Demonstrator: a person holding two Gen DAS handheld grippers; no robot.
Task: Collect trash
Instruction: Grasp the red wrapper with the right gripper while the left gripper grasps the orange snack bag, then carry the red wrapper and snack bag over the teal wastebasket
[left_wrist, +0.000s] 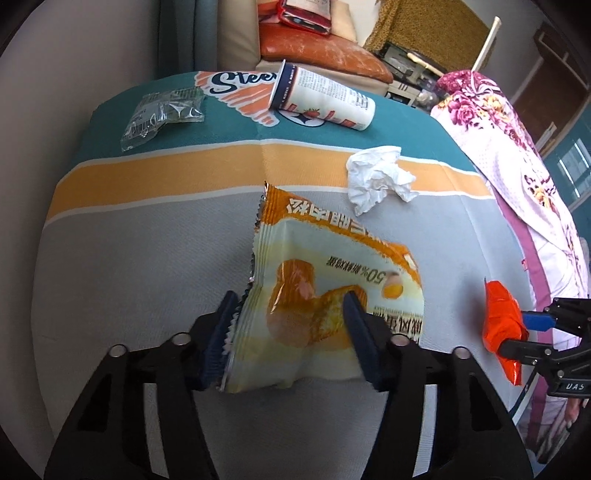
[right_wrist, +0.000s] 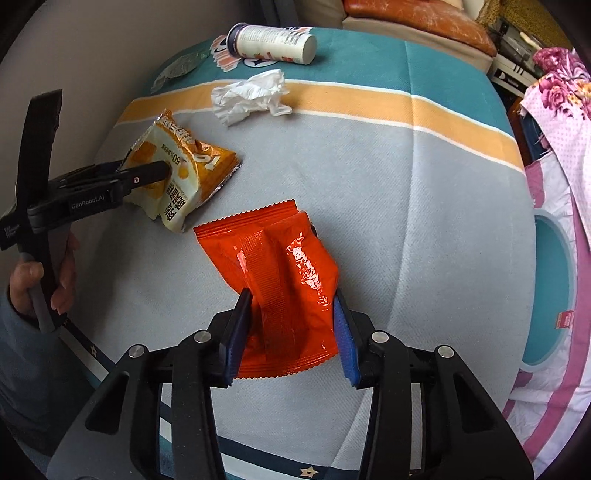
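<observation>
Black linkage arms filled the bottom of both wrist views, ending in blue-padded fingers. On the left gripper the fingers were clenched on a yellow-and-orange snack wrapper, one pad against its crimped left edge and the other pressing into its printed face. From the right wrist view the same wrapper looked pinched and crumpled upward, its lower corner at or just above the cloth; whether it was touching could not be told.

On the right gripper, the fingers were closed on a shiny orange-red wrapper, which bulged between the pads with its zigzag top edge pointing away from the camera. In the left wrist view that wrapper appeared at the far right, held edge-on.

Both wrappers were over the grey part of a striped cloth covering the bench, with a yellow band and then a teal band farther back. A crumpled white tissue lay across the edge of the yellow band, near the far end of the yellow wrapper. On the teal band a white cup lay on its side, its open mouth toward the left, and a clear plastic wrapper lay flat well to its left.

A hand in a grey-blue sleeve gripped the left gripper's handle at the left edge of the right wrist view. A pink floral fabric hung beside the bench on the right.
</observation>
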